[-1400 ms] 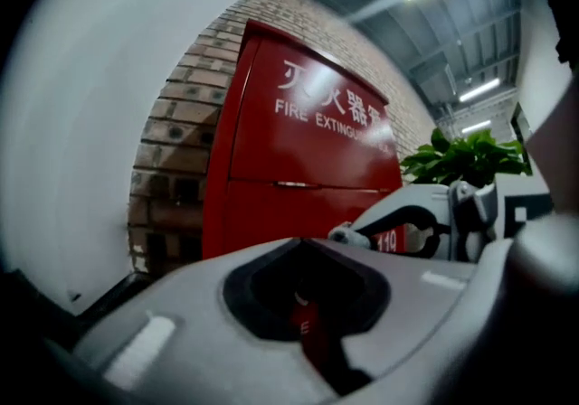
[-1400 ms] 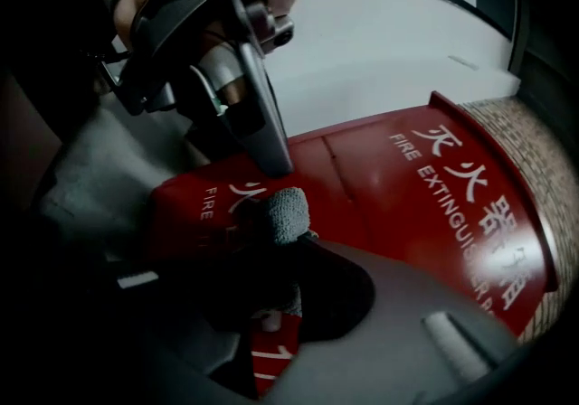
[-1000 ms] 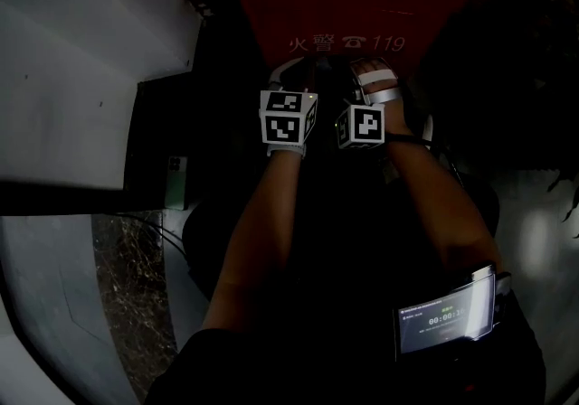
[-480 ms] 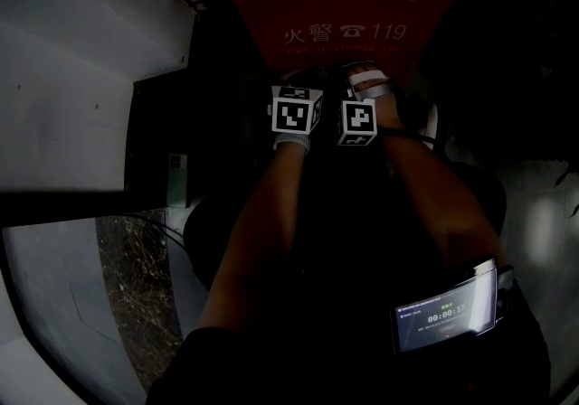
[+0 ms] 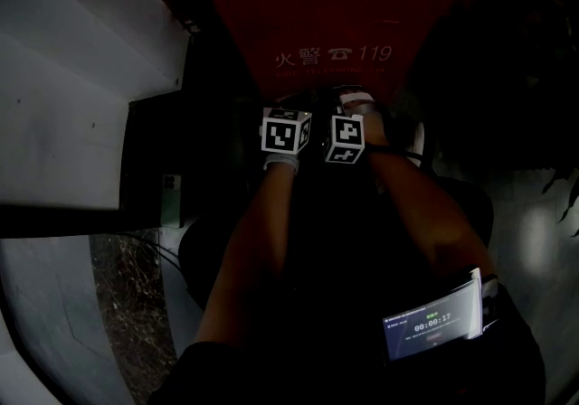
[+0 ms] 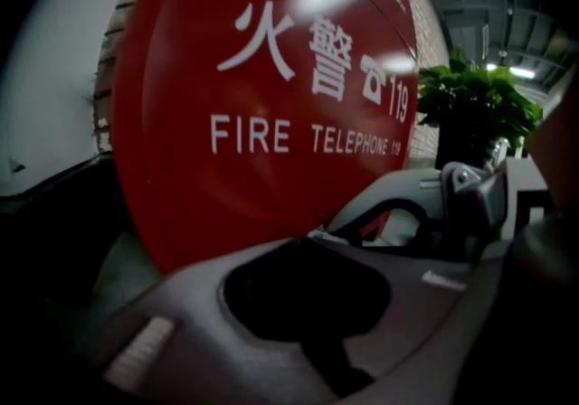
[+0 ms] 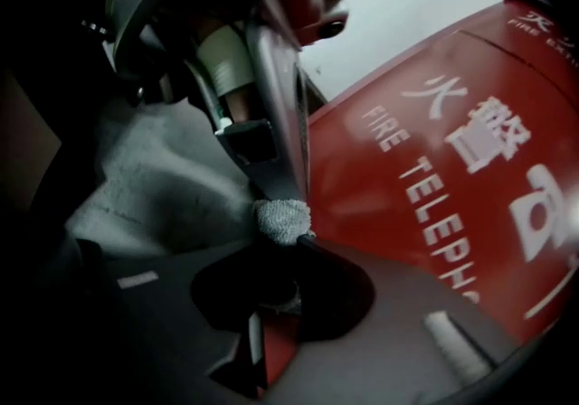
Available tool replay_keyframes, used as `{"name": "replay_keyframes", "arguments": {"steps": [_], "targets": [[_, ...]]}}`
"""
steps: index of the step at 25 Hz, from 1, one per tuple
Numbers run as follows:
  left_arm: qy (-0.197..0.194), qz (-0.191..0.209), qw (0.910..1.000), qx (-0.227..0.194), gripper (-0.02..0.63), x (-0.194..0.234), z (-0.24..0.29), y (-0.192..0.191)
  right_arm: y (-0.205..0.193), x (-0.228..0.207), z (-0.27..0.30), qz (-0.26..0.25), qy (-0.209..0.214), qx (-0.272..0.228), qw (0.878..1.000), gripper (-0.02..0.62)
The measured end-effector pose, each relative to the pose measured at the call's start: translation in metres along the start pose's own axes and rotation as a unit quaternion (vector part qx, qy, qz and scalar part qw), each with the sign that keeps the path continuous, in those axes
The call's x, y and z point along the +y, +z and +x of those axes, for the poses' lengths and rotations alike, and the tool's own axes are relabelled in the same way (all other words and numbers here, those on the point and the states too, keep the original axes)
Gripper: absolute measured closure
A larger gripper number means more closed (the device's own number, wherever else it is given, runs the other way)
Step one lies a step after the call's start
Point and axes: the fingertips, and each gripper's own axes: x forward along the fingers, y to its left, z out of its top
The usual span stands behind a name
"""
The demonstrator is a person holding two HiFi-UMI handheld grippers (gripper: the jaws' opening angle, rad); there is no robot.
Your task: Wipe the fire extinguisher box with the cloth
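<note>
Both bare forearms reach up from 6 o'clock toward 12 in the head view and converge. The two marker cubes, left [image 5: 287,134] and right [image 5: 346,139], sit side by side near the middle, close but apart, and the right one is tilted. A small lit screen [image 5: 432,326] is strapped to the right forearm at about 5 o'clock. A pale wall [image 5: 72,96] fills the 9 to 10 o'clock side.

The red fire extinguisher box [image 5: 335,23] stands at 12 o'clock from the cubes, its white lettering facing the person.

In its own view, the left gripper [image 6: 303,240] has its jaws brought together with nothing between them. The box's red face lies beyond the tips at 12 o'clock, and a green plant [image 6: 470,105] shows at 2 o'clock.

The right gripper [image 7: 288,230] has its jaws clamped on the cloth [image 7: 282,218]. A small grey, nubbly tuft of the cloth sticks out past the tips at 12 o'clock. The box's red face lies just beside that tuft, from 1 to 4 o'clock. I cannot tell whether the cloth touches the box. The left gripper's body crosses this view from 11 o'clock down to the tuft.
</note>
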Motion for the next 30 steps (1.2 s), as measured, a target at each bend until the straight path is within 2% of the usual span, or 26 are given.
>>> {"name": "replay_keyframes", "arguments": {"steps": [3,5,7,9,13,15,17,21,24,27,30], "targets": [[0.003,0.008,0.9991,-0.041,0.603,-0.005,-0.016,0.027,0.011,-0.02,-0.021,0.003,-0.033,-0.01,0.999,0.531],[-0.007,0.06,0.9946,-0.084,0.603,-0.018,-0.034,0.063,0.024,-0.039,-0.042,-0.001,-0.063,-0.029,0.998,0.529],[-0.021,0.13,0.9814,-0.14,0.61,-0.04,-0.06,0.109,0.042,-0.063,-0.071,-0.015,-0.098,-0.053,0.994,0.529],[-0.029,0.167,0.9649,-0.201,0.603,-0.056,-0.091,0.156,0.058,-0.097,-0.104,-0.03,-0.141,-0.075,0.987,0.528],[-0.007,0.185,0.9372,-0.295,0.603,-0.056,-0.162,0.23,0.083,-0.169,-0.173,-0.028,-0.217,-0.102,0.97,0.528],[0.017,0.196,0.9262,-0.322,0.603,-0.047,-0.196,0.251,0.098,-0.204,-0.203,-0.026,-0.248,-0.109,0.962,0.528],[0.034,0.199,0.9189,-0.339,0.603,-0.036,-0.223,0.265,0.115,-0.239,-0.23,-0.03,-0.281,-0.113,0.953,0.528],[0.045,0.185,0.9075,-0.374,0.603,-0.028,-0.262,0.286,0.15,-0.301,-0.275,-0.062,-0.339,-0.116,0.932,0.528],[0.045,0.181,0.9017,-0.39,0.603,-0.03,-0.275,0.293,0.165,-0.335,-0.285,-0.084,-0.357,-0.103,0.925,0.528],[0.042,0.176,0.9012,-0.394,0.603,-0.03,-0.275,0.292,0.174,-0.35,-0.279,-0.097,-0.363,-0.096,0.922,0.529],[0.026,0.16,0.9043,-0.395,0.603,-0.026,-0.265,0.286,0.174,-0.342,-0.271,-0.098,-0.365,-0.096,0.921,0.534]]}}
